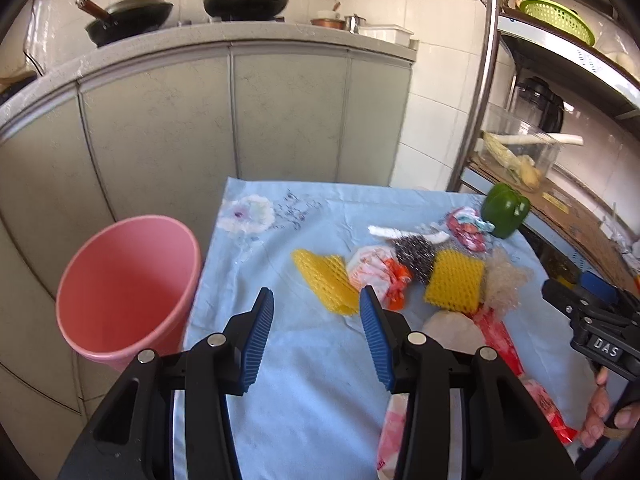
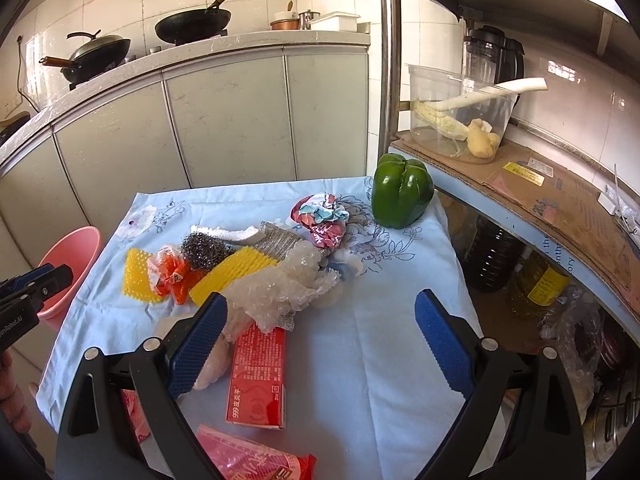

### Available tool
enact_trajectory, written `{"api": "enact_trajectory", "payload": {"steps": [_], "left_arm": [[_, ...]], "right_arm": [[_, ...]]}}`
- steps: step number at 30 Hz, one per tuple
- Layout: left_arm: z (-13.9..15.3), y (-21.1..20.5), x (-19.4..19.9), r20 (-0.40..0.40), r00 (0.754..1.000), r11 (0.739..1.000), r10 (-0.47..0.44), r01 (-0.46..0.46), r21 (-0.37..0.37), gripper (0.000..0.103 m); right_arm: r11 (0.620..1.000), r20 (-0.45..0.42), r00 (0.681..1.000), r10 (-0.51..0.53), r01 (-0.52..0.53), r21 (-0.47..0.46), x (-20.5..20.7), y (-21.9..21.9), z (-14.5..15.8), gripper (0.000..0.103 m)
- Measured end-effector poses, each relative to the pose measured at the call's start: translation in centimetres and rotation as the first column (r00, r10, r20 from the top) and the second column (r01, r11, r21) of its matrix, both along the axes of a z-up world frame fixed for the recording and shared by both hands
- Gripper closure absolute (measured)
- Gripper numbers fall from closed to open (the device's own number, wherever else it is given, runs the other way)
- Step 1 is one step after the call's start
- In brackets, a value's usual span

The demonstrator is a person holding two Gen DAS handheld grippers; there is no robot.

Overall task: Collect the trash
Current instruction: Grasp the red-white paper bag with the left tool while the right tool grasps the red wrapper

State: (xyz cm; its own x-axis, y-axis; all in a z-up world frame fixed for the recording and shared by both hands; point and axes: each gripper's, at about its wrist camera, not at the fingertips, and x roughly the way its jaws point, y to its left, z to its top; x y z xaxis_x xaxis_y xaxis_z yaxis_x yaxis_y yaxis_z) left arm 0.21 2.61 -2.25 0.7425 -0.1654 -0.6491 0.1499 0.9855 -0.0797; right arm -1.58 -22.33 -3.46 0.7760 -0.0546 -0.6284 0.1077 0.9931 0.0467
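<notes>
Trash lies on the light blue tablecloth (image 2: 380, 340): two yellow foam nets (image 1: 454, 282) (image 2: 138, 276), an orange-white crumpled wrapper (image 1: 378, 272), a steel scourer (image 2: 202, 250), crumpled clear plastic (image 2: 288, 288), a red box (image 2: 258, 376), a colourful wrapper ball (image 2: 322, 220) and pink-red wrappers (image 2: 248, 456). A pink bucket (image 1: 128, 284) stands left of the table. My left gripper (image 1: 316, 340) is open and empty above the cloth, just short of the yellow net (image 1: 326, 282). My right gripper (image 2: 320, 348) is open and empty over the red box.
A green bell pepper (image 2: 402, 190) sits at the table's far right corner. Grey kitchen cabinets (image 1: 240, 112) with woks (image 1: 246, 2) stand behind. A metal shelf (image 2: 540, 196) at the right holds a clear tub (image 2: 456, 116), cardboard and oil bottles (image 2: 536, 284).
</notes>
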Motion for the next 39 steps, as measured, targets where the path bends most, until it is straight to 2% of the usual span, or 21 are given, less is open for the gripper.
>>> {"api": "enact_trajectory", "payload": {"steps": [3, 6, 8, 13, 20, 25, 29, 31, 32, 34, 36, 39], "left_arm": [[0.2, -0.2, -0.8, -0.025, 0.996, 0.997, -0.081, 0.081, -0.016, 0.059], [0.0, -0.8, -1.5, -0.084, 0.984, 0.987, -0.159, 0.156, -0.044, 0.059], [-0.5, -1.3, -1.9, -0.146, 0.965, 0.976, -0.216, 0.209, -0.064, 0.058], [-1.4, -2.8, -3.1, -0.23, 0.922, 0.95, -0.311, 0.308, -0.053, 0.058], [-3.8, -3.9, -3.1, -0.355, 0.878, 0.944, -0.322, 0.328, -0.044, 0.058], [-5.1, -3.8, -3.0, -0.403, 0.859, 0.944, -0.317, 0.326, -0.047, 0.059], [-5.7, -3.5, -3.0, -0.418, 0.849, 0.943, -0.323, 0.325, -0.07, 0.063], [-5.6, -3.4, -3.1, -0.413, 0.847, 0.94, -0.334, 0.33, -0.084, 0.069], [-5.6, -3.4, -3.2, -0.409, 0.847, 0.938, -0.34, 0.334, -0.089, 0.071], [-5.5, -3.4, -3.4, -0.403, 0.849, 0.938, -0.342, 0.336, -0.089, 0.071], [-5.5, -3.2, -3.5, -0.397, 0.85, 0.937, -0.345, 0.335, -0.099, 0.073], [-5.2, -2.8, -3.7, -0.38, 0.858, 0.938, -0.345, 0.329, -0.108, 0.075]], "right_arm": [[1.0, -0.009, 1.0, 0.024, -0.024, -0.001, -0.5, -0.1, 0.0, 0.008], [0.999, -0.023, 0.999, 0.048, -0.048, 0.008, -1.0, -0.1, -0.1, 0.008], [0.997, -0.037, 0.997, 0.07, -0.069, 0.019, -1.4, 0.0, -0.1, 0.008], [0.989, -0.083, 0.987, 0.136, -0.13, 0.066, -3.1, -0.1, 0.1, 0.008], [0.969, -0.187, 0.956, 0.225, -0.2, 0.142, -5.7, 0.0, -0.4, 0.008], [0.963, -0.269, 0.93, 0.252, -0.214, 0.161, -6.8, 0.9, -2.3, 0.008], [0.957, -0.324, 0.907, 0.269, -0.213, 0.198, -6.5, 1.4, -3.9, 0.008], [0.953, -0.34, 0.898, 0.279, -0.216, 0.212, -6.5, 1.7, -4.5, 0.022], [0.952, -0.351, 0.893, 0.282, -0.215, 0.218, -6.4, 1.7, -4.7, 0.026], [0.947, -0.369, 0.883, 0.291, -0.211, 0.243, -6.3, 1.8, -5.3, 0.05], [0.941, -0.382, 0.874, 0.299, -0.204, 0.27, -6.3, 1.8, -5.7, 0.061], [0.942, -0.376, 0.877, 0.299, -0.206, 0.267, -6.4, 1.8, -5.7, 0.064]]}}
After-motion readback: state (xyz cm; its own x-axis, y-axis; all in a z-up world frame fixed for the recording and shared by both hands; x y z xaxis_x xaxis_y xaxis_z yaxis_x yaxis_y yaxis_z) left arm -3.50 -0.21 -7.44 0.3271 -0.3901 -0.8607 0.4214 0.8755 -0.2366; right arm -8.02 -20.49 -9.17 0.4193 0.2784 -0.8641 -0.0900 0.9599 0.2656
